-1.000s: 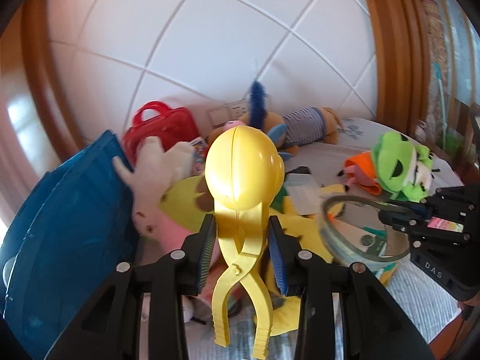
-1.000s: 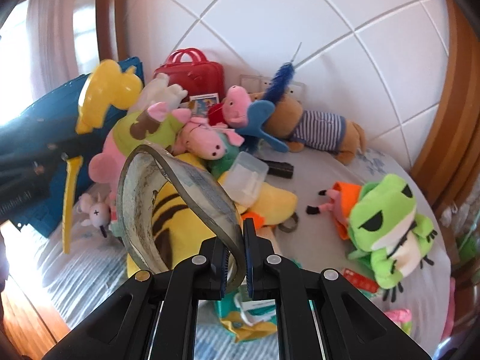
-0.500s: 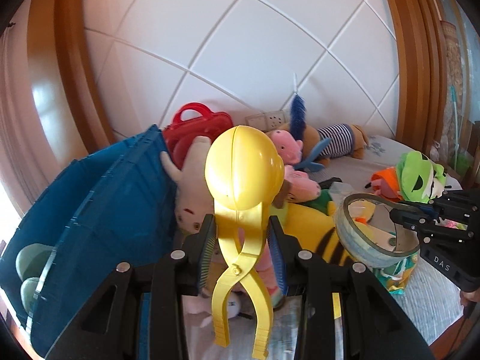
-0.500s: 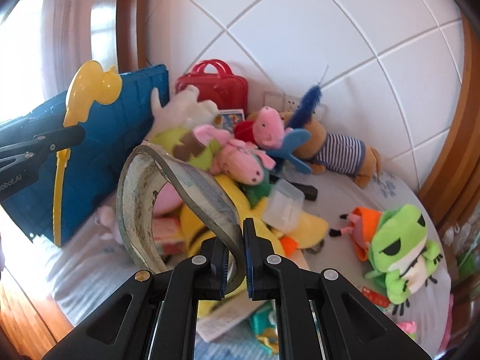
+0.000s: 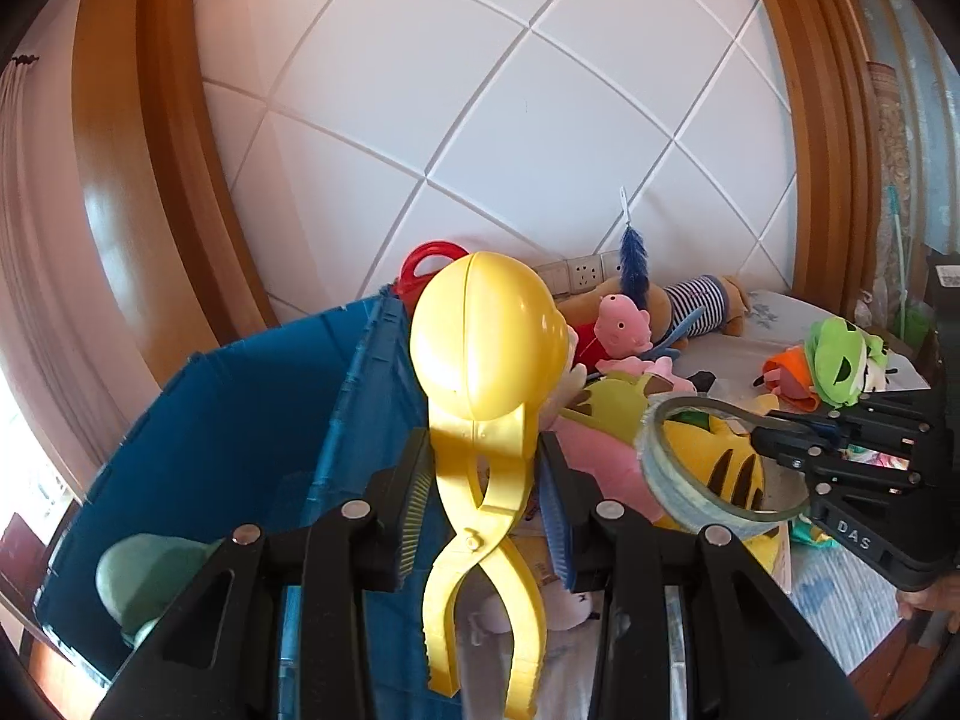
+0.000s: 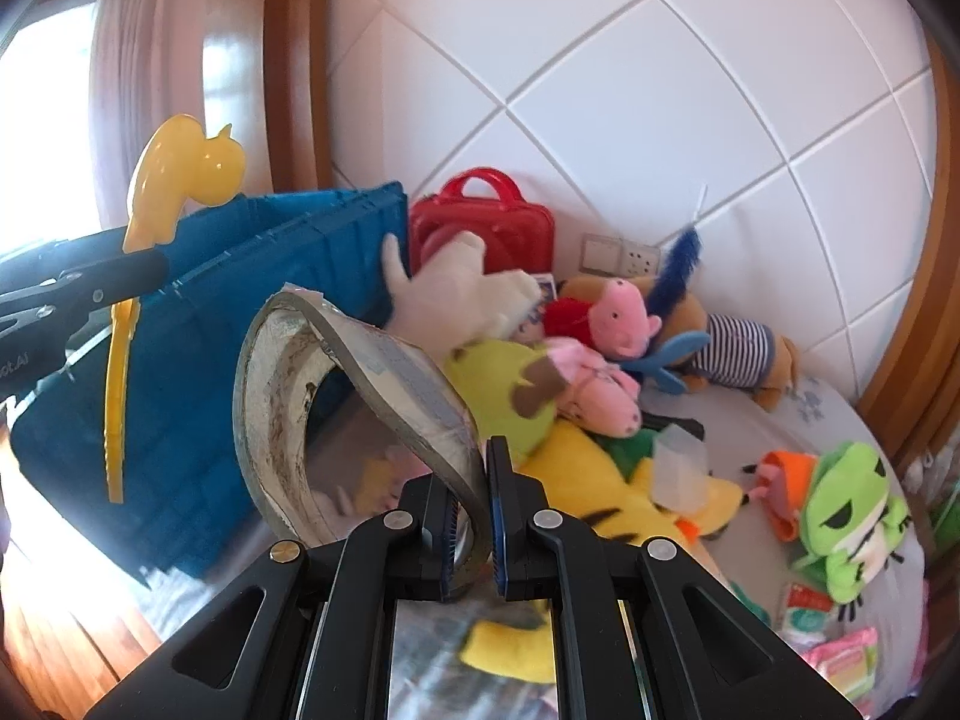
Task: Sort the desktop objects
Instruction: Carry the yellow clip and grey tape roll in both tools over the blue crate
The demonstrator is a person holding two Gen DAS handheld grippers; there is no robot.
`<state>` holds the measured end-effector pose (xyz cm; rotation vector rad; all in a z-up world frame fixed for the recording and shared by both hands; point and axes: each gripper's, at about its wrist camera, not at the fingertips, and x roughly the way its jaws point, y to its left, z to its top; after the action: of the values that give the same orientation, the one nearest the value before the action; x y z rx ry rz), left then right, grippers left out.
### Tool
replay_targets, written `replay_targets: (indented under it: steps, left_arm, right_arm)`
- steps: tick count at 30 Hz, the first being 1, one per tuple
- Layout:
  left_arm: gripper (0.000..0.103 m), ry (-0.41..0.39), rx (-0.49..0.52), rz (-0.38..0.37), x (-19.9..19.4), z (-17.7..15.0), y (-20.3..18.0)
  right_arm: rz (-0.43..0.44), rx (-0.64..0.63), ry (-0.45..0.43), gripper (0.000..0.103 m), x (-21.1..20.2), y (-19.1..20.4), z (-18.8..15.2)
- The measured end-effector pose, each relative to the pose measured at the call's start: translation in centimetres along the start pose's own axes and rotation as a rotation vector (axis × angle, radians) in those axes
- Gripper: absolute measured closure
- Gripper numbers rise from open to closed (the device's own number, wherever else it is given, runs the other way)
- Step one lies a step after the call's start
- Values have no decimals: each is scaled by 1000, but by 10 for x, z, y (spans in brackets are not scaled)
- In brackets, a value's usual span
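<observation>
My left gripper (image 5: 483,480) is shut on a yellow ball-shaped tong toy (image 5: 486,360), held upright by its neck, handles hanging down. It hovers beside the rim of the blue crate (image 5: 240,420), which holds a pale green plush (image 5: 144,576). My right gripper (image 6: 474,516) is shut on the edge of a grey tape roll (image 6: 336,396), lifted above the bed. In the right wrist view the yellow toy (image 6: 180,180) and the left gripper's fingers (image 6: 90,282) stand at the left, over the crate (image 6: 180,390). The tape roll (image 5: 690,468) also shows in the left wrist view.
Plush toys pile on the bed: a white one (image 6: 456,294), pink pigs (image 6: 618,312), a yellow striped tiger (image 6: 600,480), a striped-shirt dog (image 6: 732,348), a green frog (image 6: 852,510). A red case (image 6: 486,228) leans on the tiled wall. Wooden floor lies at lower left.
Both grippers have swung left toward the blue crate while keeping their holds. The crate's inside and the green plush in it have come into the left wrist view.
</observation>
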<state>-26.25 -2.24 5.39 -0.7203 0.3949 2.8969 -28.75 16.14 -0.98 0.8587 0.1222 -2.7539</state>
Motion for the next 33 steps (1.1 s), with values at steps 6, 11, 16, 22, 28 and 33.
replay_targets:
  steps: [6,11,16,22,28,33]
  left_arm:
    - [69,-15,-8,-7,-22,-6,28]
    - [69,-7,-52,8,-33,-11,46]
    - [69,2,-84,26,-43,-17,52]
    - [69,0,-103,68,-60,-25,52]
    - [69,-1,-121,123,-79,-29,63]
    - [69,-9,-152,127,-92,-31,84]
  right_arm:
    - [25,2,-47,94,-11,40,18]
    - [66,-43,-71,94,-15,65,37]
    - [115,-71,-89,94,-16,79,51]
    - [170,-113,-107,94,-16,91,59]
    - [215,-166,-124,94,-19,111,67]
    - [244,-180,-132,94,-24,130,74]
